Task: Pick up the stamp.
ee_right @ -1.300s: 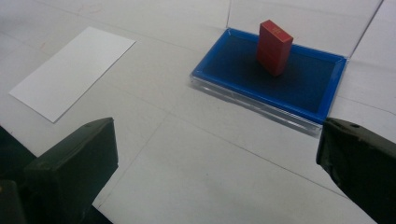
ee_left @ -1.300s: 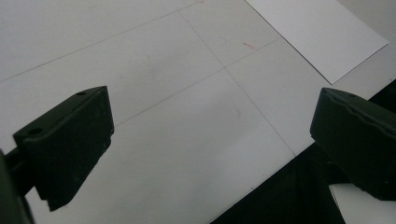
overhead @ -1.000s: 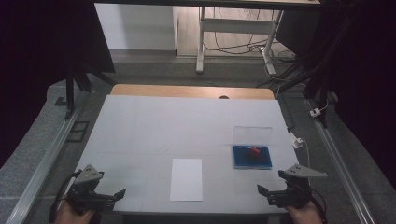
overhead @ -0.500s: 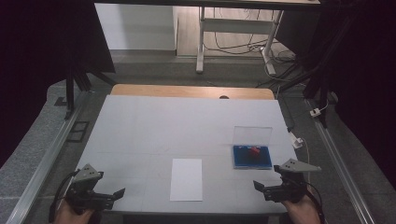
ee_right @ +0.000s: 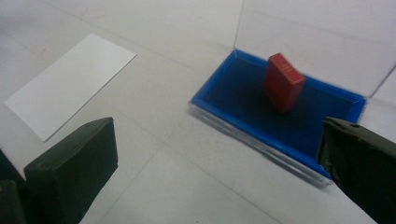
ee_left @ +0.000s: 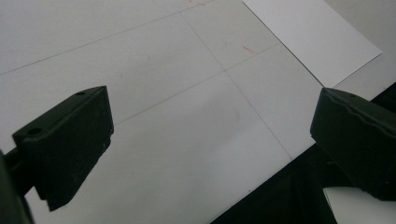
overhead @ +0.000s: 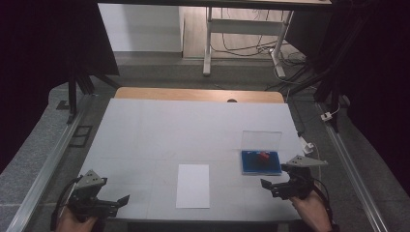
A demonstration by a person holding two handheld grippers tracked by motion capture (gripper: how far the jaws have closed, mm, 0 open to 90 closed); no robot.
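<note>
A small red block (overhead: pixel 264 157) (ee_right: pixel 283 81) stands inside a shallow blue tray (overhead: pixel 249 166) (ee_right: pixel 219 86) whose clear lid (overhead: pixel 261 140) is raised behind it, on the right of the white table. A white paper sheet (overhead: pixel 193 185) (ee_left: pixel 313 35) (ee_right: pixel 70 84) lies flat at the table's front middle. My right gripper (overhead: pixel 270 186) (ee_right: pixel 219 172) is open just in front of the tray, with nothing between its jaws. My left gripper (overhead: pixel 122 200) (ee_left: pixel 210 144) is open at the front left corner, over bare table near the edge.
The white table (overhead: pixel 183 130) has a wooden strip (overhead: pixel 193 94) along its far edge. Metal rails (overhead: pixel 43 169) run along both sides. A desk frame and cables (overhead: pixel 241 43) stand on the floor beyond. A white plug (overhead: pixel 307 145) lies right of the tray.
My right gripper has moved forward and left, closer to the blue tray. The left gripper has barely shifted.
</note>
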